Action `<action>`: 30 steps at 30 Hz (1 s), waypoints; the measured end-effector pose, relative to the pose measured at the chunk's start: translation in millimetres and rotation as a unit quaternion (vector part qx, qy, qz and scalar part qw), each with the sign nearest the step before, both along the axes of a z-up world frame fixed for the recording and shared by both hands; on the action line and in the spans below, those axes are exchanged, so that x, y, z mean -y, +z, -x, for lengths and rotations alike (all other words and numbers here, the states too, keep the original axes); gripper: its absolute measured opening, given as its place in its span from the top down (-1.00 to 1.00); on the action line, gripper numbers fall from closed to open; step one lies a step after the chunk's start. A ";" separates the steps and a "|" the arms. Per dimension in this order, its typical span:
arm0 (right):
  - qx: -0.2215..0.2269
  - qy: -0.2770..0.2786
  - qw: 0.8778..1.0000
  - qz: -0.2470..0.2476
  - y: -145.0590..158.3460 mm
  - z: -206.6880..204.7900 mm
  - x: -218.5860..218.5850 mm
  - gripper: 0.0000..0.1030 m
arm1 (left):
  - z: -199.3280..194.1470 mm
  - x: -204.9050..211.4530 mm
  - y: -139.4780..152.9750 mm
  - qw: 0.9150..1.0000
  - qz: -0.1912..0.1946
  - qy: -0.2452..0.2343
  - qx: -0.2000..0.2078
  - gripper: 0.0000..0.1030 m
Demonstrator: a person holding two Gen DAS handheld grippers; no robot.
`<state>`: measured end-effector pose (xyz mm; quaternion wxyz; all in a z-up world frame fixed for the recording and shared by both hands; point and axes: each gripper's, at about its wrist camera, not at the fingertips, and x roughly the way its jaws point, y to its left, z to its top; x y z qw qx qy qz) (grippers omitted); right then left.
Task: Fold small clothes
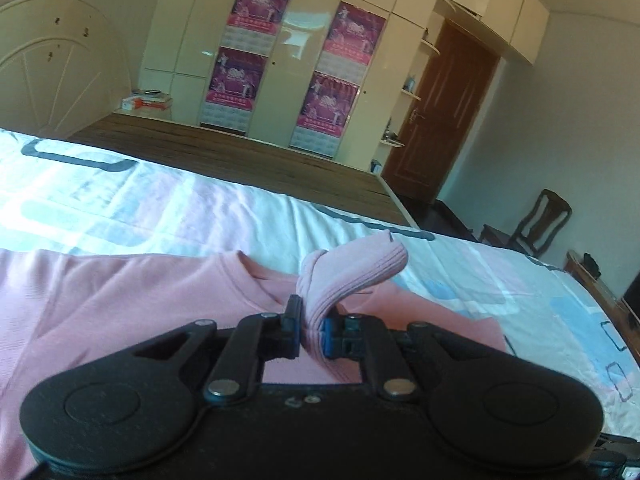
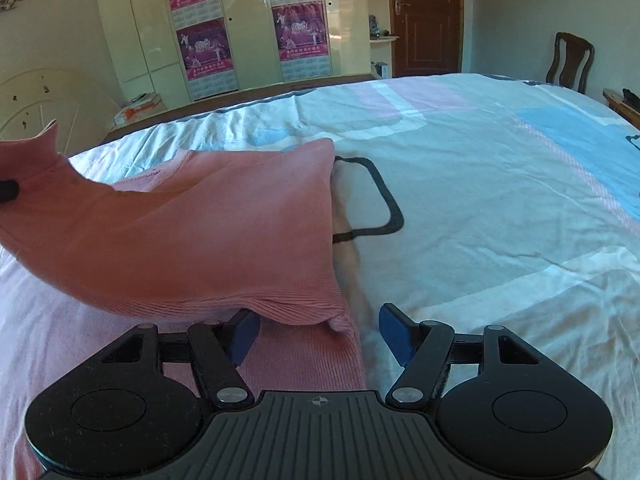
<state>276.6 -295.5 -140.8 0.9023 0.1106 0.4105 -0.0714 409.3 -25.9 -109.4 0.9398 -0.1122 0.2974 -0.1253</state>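
A small pink knit sweater (image 1: 120,292) lies on the bed sheet (image 1: 160,208). My left gripper (image 1: 311,330) is shut on the sweater's ribbed hem, which bunches up above the pads. In the right wrist view the sweater (image 2: 192,232) is lifted at its left side, where the other gripper's tip (image 2: 8,190) holds it, and its ribbed corner hangs between the pads of my right gripper (image 2: 320,336). My right gripper is open and not touching the cloth as far as I can tell.
The patterned sheet (image 2: 500,200) stretches right. A bare wooden bed base (image 1: 240,152) lies beyond the sheet. A wardrobe with posters (image 1: 280,60), a brown door (image 1: 444,112), a headboard (image 1: 48,68) and a chair (image 2: 568,62) stand around.
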 end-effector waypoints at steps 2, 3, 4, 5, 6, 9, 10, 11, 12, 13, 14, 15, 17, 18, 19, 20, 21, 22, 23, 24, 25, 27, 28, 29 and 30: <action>0.000 0.007 1.000 -0.003 -1.7 -8.5 -5.5 0.30 | 1.8 -13.3 -10.4 1.000 -0.004 0.009 -0.023 0.82; 0.000 0.008 1.000 -0.002 -2.6 -11.2 -7.5 0.45 | 2.5 -17.0 -18.1 0.999 -0.006 0.013 -0.036 0.82; -0.001 0.008 1.000 0.004 -3.5 -12.8 -9.3 0.50 | 3.0 -20.8 -27.9 0.999 -0.012 0.015 -0.051 0.82; -0.002 0.009 1.000 0.009 -5.0 -13.7 -10.2 0.52 | 2.8 -23.2 -36.5 0.998 -0.017 0.015 -0.065 0.82; -0.002 0.007 1.000 0.011 -5.6 -12.3 -9.9 0.60 | 3.2 -24.4 -44.3 0.997 -0.017 0.017 -0.077 0.82; -0.008 -0.027 1.000 0.011 -8.9 -2.1 2.5 0.76 | 4.8 -27.0 -61.5 0.994 -0.023 0.017 -0.105 0.80; -0.012 -0.031 0.999 0.000 -10.8 0.9 7.7 0.76 | 5.8 -26.4 -62.6 0.994 -0.029 0.017 -0.107 0.72; -0.015 -0.026 1.000 -0.009 -8.2 2.7 10.4 0.76 | 7.0 -26.9 -61.8 0.994 -0.031 0.016 -0.107 0.63; -0.016 -0.019 1.000 -0.009 -5.2 4.3 10.4 0.76 | 8.2 -29.6 -59.3 0.993 -0.029 0.019 -0.110 0.54; -0.015 -0.011 1.000 -0.012 -0.9 7.2 11.0 0.75 | 8.9 -33.3 -57.0 0.993 -0.023 0.024 -0.114 0.29; -0.016 -0.006 1.000 -0.018 2.5 10.0 11.4 0.73 | 9.9 -38.2 -54.3 0.993 -0.016 0.032 -0.116 -0.11; -0.011 -0.004 1.000 -0.023 5.9 13.5 12.0 0.63 | 14.7 -42.3 -52.5 0.992 -0.015 0.048 -0.113 -0.31; 0.003 -0.009 0.999 -0.035 14.1 20.1 12.5 0.27 | 18.4 -49.7 -49.7 0.993 -0.018 0.064 -0.101 -0.46; 0.010 -0.012 0.999 -0.041 17.5 20.5 12.6 0.03 | 17.2 -51.6 -49.9 0.993 -0.019 0.064 -0.099 -0.44; 0.018 -0.014 0.999 -0.044 20.5 19.7 12.5 0.00 | 15.1 -52.9 -50.5 0.993 -0.018 0.067 -0.100 -0.40; 0.024 -0.014 0.999 -0.043 23.0 16.7 11.9 0.00 | 13.8 -54.4 -51.8 0.992 -0.015 0.071 -0.103 -0.35; 0.026 -0.011 0.999 -0.043 24.3 10.8 11.2 0.00 | 11.2 -56.7 -54.1 0.991 -0.011 0.073 -0.107 -0.29; 0.025 -0.008 0.999 -0.044 23.6 3.3 11.0 0.00 | 8.8 -58.5 -56.8 0.991 -0.008 0.074 -0.112 -0.07; 0.022 -0.006 0.999 -0.048 21.9 -3.9 11.6 0.00 | 7.8 -60.7 -60.5 0.990 -0.010 0.080 -0.114 0.18; 0.017 -0.005 0.998 -0.053 17.9 -15.5 12.7 0.00 | 7.8 -63.3 -62.0 0.990 -0.015 0.092 -0.111 0.29; 0.014 -0.007 0.998 -0.057 14.8 -25.8 14.0 0.01 | 7.9 -66.1 -63.1 0.989 -0.023 0.102 -0.107 0.42; 0.010 -0.007 0.998 -0.055 7.6 -49.4 16.8 0.01 | 7.7 -71.0 -63.6 0.987 -0.042 0.113 -0.107 0.44; 0.006 -0.006 0.998 -0.056 3.9 -60.7 18.1 0.00 | 9.0 -72.0 -61.2 0.986 -0.048 0.114 -0.108 0.46; 0.003 -0.008 0.998 -0.058 0.5 -70.3 20.3 0.00 | 10.6 -72.1 -56.7 0.987 -0.049 0.109 -0.106 0.46; 0.004 -0.014 0.998 -0.060 -2.3 -78.9 23.4 0.00 | 14.4 -70.9 -50.9 0.989 -0.049 0.100 -0.095 0.45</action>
